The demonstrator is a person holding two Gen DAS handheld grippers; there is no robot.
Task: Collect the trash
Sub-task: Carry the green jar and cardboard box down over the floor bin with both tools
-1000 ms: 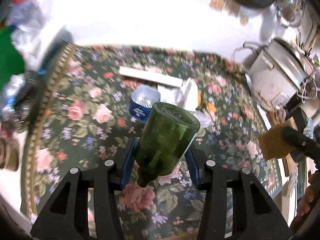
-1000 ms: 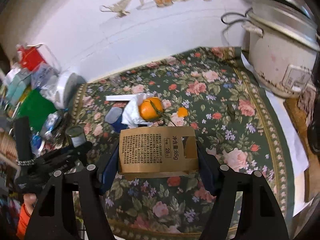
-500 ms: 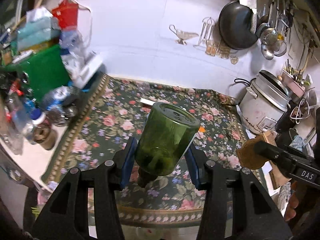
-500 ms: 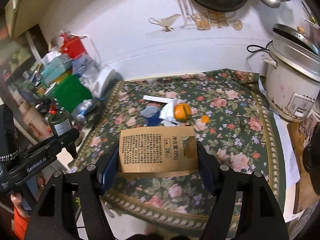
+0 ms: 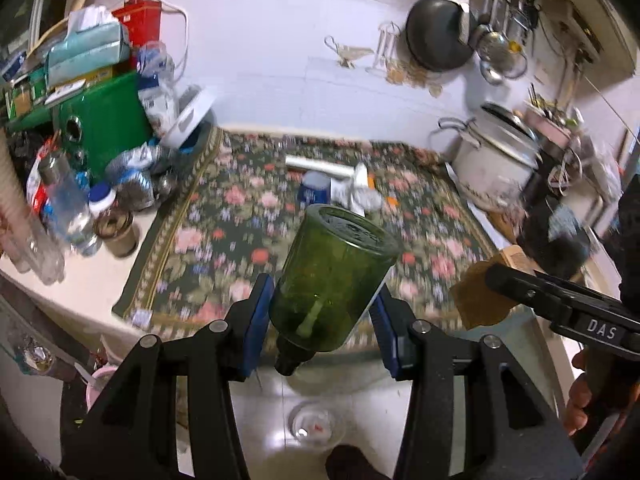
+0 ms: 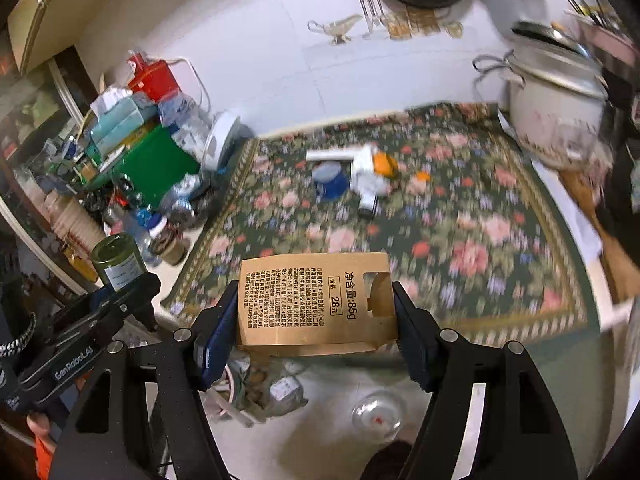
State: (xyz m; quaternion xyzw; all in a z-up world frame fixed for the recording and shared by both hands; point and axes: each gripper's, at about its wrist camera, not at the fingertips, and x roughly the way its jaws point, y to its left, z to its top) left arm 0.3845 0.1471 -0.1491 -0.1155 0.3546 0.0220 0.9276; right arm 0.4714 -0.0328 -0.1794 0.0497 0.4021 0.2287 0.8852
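My left gripper (image 5: 322,330) is shut on a green glass bottle (image 5: 334,276), held base-forward above the table's front edge. My right gripper (image 6: 316,336) is shut on a brown cardboard box (image 6: 316,300) with printed text, also over the front edge. On the floral tablecloth (image 6: 460,248) lie a blue cup (image 6: 330,180), white crumpled paper (image 6: 366,172), an orange (image 6: 384,162) and a white strip (image 6: 330,155). The bottle also shows in the right wrist view (image 6: 118,260), and the box shows in the left wrist view (image 5: 478,294).
A rice cooker (image 6: 556,108) stands at the back right. Clutter with a green box (image 5: 104,120), bottles and jars (image 5: 116,232) fills the left side. Below the table edge the floor holds a glass bowl (image 6: 376,416) and a container of scraps (image 6: 264,388).
Both grippers have pulled back and up from the table with the bottle and the box; the table edge and the floor below have come into view.
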